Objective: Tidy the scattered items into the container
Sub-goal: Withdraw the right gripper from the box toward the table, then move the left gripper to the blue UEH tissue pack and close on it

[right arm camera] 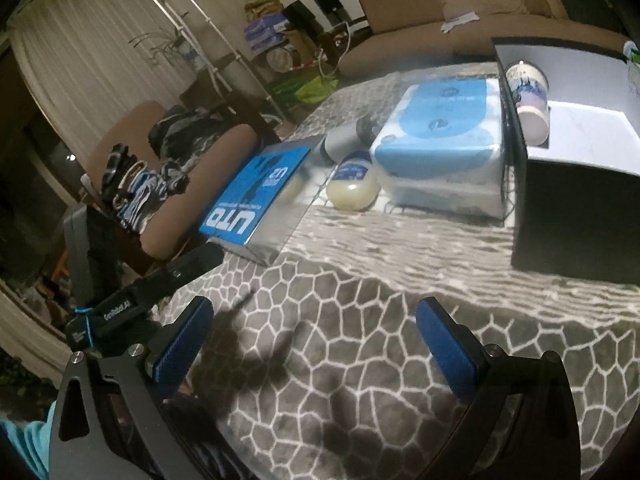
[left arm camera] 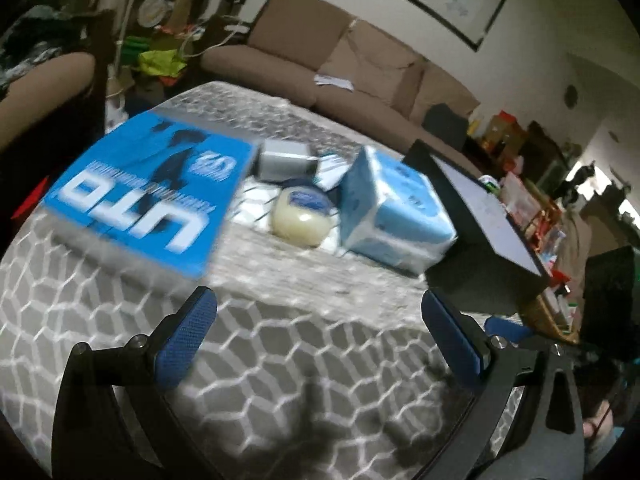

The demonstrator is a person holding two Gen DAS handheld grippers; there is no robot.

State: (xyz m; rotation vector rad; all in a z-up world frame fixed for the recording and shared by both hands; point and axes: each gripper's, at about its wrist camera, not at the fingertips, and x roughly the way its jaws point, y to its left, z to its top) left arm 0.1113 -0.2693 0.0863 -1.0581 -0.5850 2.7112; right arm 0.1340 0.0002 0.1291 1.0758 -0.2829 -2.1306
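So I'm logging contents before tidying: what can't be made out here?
- Grey item: left view blurred; right view, UTO box covers part.
- Container interior: right edge cuts it; only a cup shows.
- Jar label: too blurred.

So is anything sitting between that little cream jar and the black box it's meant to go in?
Yes. The blue tissue pack stands between the cream jar and the black box, right against the box's wall. Both open grippers, left and right, hover over bare cloth.
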